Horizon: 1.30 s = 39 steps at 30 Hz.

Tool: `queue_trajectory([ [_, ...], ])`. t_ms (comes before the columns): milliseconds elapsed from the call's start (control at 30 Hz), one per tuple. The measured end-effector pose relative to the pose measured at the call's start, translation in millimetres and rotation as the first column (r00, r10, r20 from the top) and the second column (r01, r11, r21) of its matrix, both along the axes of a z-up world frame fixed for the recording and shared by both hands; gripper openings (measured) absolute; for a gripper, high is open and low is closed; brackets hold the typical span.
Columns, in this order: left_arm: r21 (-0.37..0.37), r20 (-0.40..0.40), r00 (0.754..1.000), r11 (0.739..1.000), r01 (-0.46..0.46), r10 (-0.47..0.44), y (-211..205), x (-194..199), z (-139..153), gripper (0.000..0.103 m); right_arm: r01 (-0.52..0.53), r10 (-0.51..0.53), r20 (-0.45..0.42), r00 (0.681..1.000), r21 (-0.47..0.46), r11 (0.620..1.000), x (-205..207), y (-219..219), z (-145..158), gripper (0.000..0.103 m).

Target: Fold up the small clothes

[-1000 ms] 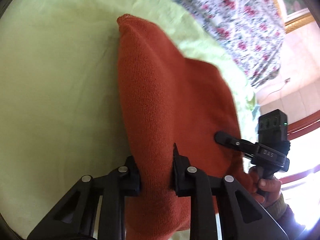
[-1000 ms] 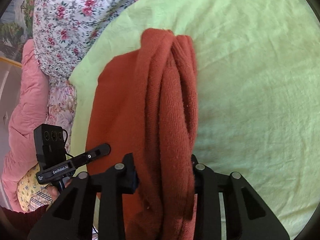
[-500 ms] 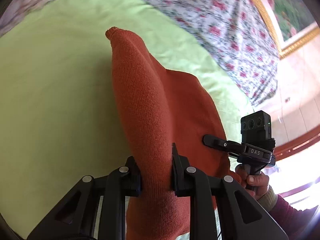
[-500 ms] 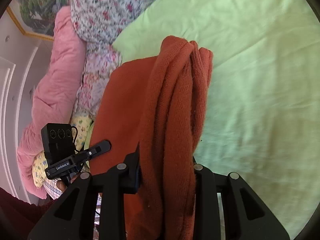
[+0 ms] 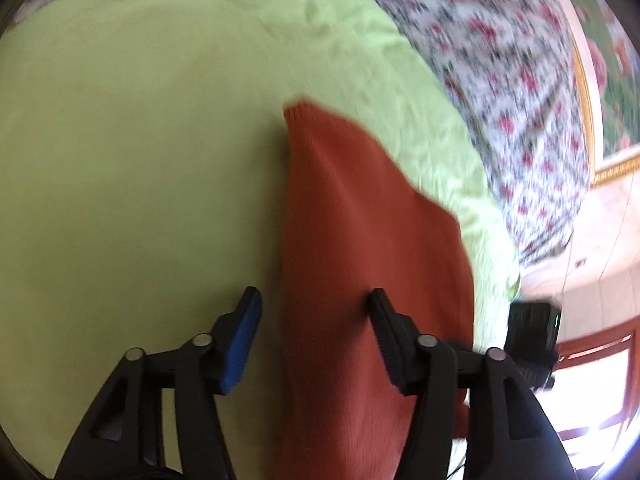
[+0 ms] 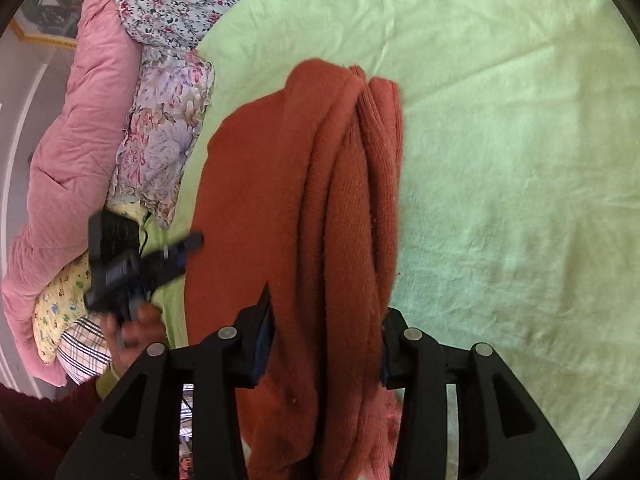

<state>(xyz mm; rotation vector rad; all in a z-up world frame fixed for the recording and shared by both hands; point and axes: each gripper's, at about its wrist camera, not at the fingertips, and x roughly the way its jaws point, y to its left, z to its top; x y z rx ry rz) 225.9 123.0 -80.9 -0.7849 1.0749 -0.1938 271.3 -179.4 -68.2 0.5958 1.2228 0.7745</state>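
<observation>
A rust-orange knitted sweater (image 5: 360, 264) is lying folded on a light green bedsheet (image 5: 140, 180), and both handheld grippers are working at its near edge.

In the left wrist view, the left gripper (image 5: 314, 328) is opening its jaws. The blue-padded finger (image 5: 240, 344) is standing clear of the knit with green sheet showing in the gap, while the other finger is lying against the sweater's top surface, so the pads are no longer pinching the fabric. The garment is stretching away from the gripper toward a blurred floral quilt (image 5: 500, 80) at the far side of the bed.

In the right wrist view, the right gripper (image 6: 326, 340) is also opening its jaws, with a thick bundle of stacked sweater folds (image 6: 344, 220) sitting between the two fingers. The bundle is filling nearly the whole gap, and whether the pads are pressing on it cannot be told.

The left gripper is also showing at the left of this view, blurred, and a hand (image 6: 136, 332) is holding its handle. Beyond it a pink padded quilt (image 6: 76, 152) and a floral pillow (image 6: 164, 136) are resting beside the sheet.
</observation>
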Motion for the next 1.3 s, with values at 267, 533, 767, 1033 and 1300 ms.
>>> queue_trajectory([
  [267, -0.031, -0.025, 0.998, 0.998, -0.063, 0.062, 31, 80, -14, 0.056, 0.059, -0.058, 0.048, 0.997, -0.022, 0.998, -6, -17, 16, 0.044],
  [533, 0.197, 0.030, 0.999, 0.980, -0.038, 0.033, 12, 128, 7, 0.006, 0.137, -0.138, 0.075, 0.988, 0.008, 0.990, -8, -42, 30, 0.043],
  [767, 0.292, 0.023, 1.000, 0.956, -0.016, 0.009, 6, 110, 30, 0.022, 0.159, -0.161, 0.083, 0.983, 0.032, 0.987, -14, -46, 39, 0.043],
  [1033, 0.292, 0.052, 0.997, 0.953, -0.075, 0.063, 6, 18, 61, 0.046, 0.138, -0.137, 0.122, 0.983, -0.002, 0.990, -11, -18, 49, 0.042],
  [1300, 0.303, -0.047, 0.999, 0.953, 0.015, 0.000, -29, -58, 47, 0.046, 0.127, -0.119, 0.067, 0.991, -0.115, 0.985, -8, 4, 27, 0.009],
])
